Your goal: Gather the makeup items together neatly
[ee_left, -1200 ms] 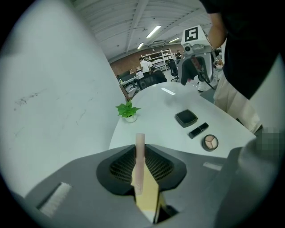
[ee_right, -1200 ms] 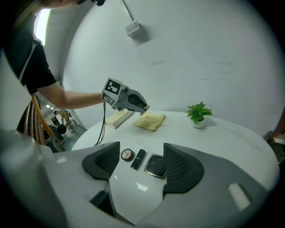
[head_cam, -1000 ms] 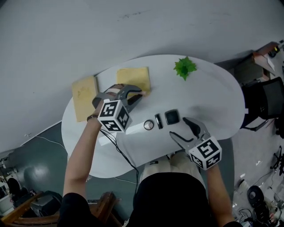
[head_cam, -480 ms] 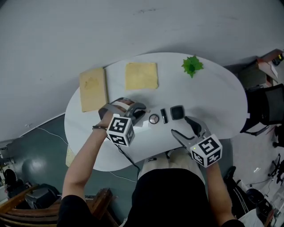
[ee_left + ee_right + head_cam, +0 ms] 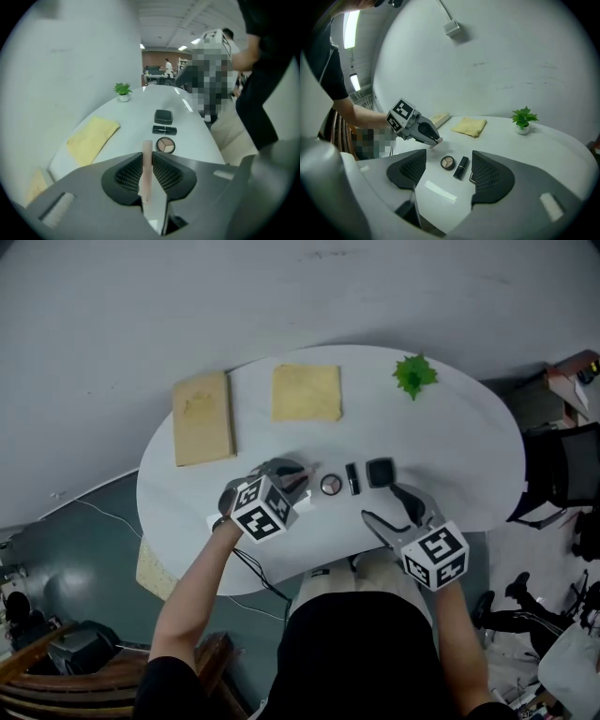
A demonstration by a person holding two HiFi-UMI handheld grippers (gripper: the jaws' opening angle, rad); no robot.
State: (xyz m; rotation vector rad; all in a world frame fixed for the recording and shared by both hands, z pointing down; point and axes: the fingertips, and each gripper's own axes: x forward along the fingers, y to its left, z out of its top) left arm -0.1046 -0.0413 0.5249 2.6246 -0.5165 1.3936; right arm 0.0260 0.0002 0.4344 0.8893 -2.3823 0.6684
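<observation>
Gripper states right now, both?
Left gripper: closed, holding a slim pale pink tube.
Right gripper: open, empty.

Glossy smooth table [image 5: 450, 437]; matt yellow cloth [image 5: 307, 392]; glossy black compact [image 5: 380, 472].

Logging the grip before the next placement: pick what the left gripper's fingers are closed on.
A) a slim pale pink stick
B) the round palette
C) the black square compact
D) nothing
A: in the left gripper view, the left gripper has its fingers pressed on a slim pale pink stick, while the round palette, black tube and square compact lie on the table.
</observation>
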